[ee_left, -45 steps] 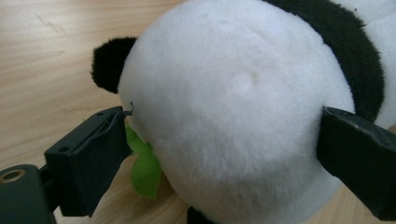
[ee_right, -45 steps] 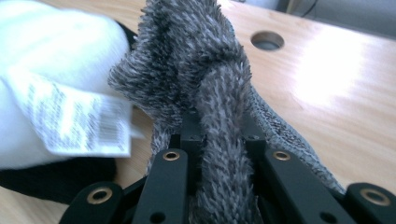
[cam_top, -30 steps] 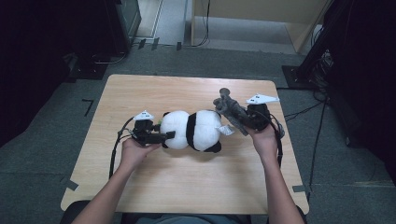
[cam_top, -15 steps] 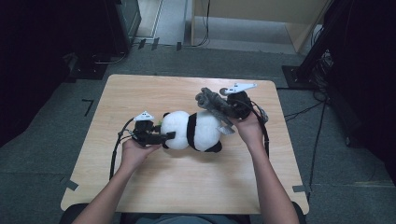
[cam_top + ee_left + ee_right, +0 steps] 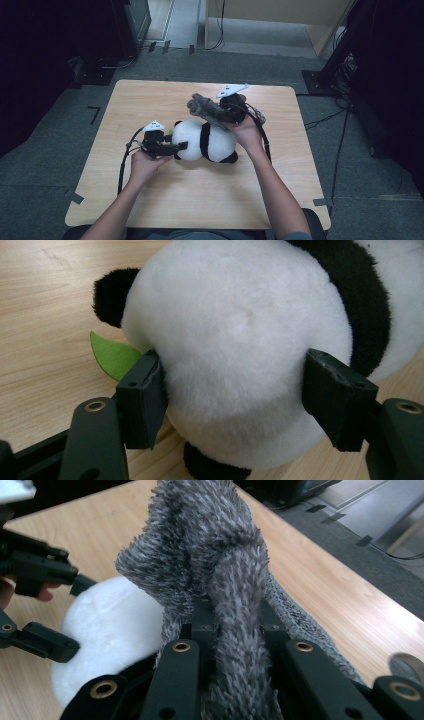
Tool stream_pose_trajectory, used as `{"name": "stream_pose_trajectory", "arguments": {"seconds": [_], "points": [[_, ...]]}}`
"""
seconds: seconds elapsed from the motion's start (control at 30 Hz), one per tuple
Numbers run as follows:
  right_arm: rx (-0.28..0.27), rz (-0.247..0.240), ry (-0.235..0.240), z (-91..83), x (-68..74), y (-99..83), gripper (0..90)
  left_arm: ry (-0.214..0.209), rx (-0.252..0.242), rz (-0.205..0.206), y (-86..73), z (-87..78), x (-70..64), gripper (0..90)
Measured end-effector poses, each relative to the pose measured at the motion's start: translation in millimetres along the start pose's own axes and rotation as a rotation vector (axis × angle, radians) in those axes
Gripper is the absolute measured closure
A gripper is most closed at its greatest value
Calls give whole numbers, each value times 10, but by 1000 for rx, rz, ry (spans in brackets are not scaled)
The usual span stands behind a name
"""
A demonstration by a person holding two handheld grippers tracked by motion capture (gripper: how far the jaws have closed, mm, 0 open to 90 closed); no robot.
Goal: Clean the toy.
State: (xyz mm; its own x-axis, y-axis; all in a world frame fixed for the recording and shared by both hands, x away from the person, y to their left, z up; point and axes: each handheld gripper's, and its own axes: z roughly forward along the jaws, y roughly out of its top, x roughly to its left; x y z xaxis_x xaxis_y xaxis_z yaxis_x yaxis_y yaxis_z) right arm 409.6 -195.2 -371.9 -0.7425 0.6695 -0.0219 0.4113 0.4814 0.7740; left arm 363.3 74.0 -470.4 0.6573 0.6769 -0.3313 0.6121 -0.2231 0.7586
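A black-and-white panda plush (image 5: 207,142) lies on its side in the middle of the wooden table (image 5: 165,205). My left gripper (image 5: 179,147) is shut on its white head (image 5: 235,330), one pad pressing into the fur on each side. A green felt leaf (image 5: 112,356) pokes out beside the left jaw. Just beyond the panda, my right gripper (image 5: 218,114) is shut on a grey fuzzy cloth (image 5: 201,106). That cloth (image 5: 215,560) bunches up between the jaws and hides their tips. The panda's head (image 5: 107,625) lies below it.
Black cables (image 5: 124,162) trail from both grippers over the table. Bare tabletop lies to the left, right and near side of the panda. Dark equipment and a floor cable (image 5: 345,135) surround the table.
My right gripper has carried the grey cloth left and toward the far side, from the panda's right end to just behind its body. The left gripper and the panda have stayed put.
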Motion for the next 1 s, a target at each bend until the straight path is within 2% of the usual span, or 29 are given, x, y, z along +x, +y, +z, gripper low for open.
{"name": "stream_pose_trajectory", "arguments": {"seconds": [0.17, 0.3, 0.4, 0.5, 0.63, 0.73, 0.83, 0.93, 1.0], "points": [[23, -23, 63, 198, 174, 81, 775, 15, -2, 9, 11, 7, -12, 280], [37, -46, 87, 342, 310, 111, 762, 21, 4, 20, 24, 13, -20, 277], [72, -47, 94, 454, 330, 86, 761, 21, 13, 20, 26, 16, -12, 277], [76, -36, 104, 483, 306, 35, 763, 12, 13, 22, 20, 19, -4, 282], [80, -15, 123, 428, 254, -4, 763, 13, 34, 16, 32, 10, -23, 379], [83, -14, 117, 388, 202, -42, 763, 12, 27, 11, 32, 16, -19, 409], [88, 6, 117, 343, 117, -87, 769, 15, 19, 12, 28, 18, -27, 413], [88, 1, 92, 275, 51, -119, 763, 16, 15, 11, 21, 20, -29, 414], [85, 14, 86, 224, 13, -137, 763, 18, 15, 10, 15, 16, -32, 414]]}}
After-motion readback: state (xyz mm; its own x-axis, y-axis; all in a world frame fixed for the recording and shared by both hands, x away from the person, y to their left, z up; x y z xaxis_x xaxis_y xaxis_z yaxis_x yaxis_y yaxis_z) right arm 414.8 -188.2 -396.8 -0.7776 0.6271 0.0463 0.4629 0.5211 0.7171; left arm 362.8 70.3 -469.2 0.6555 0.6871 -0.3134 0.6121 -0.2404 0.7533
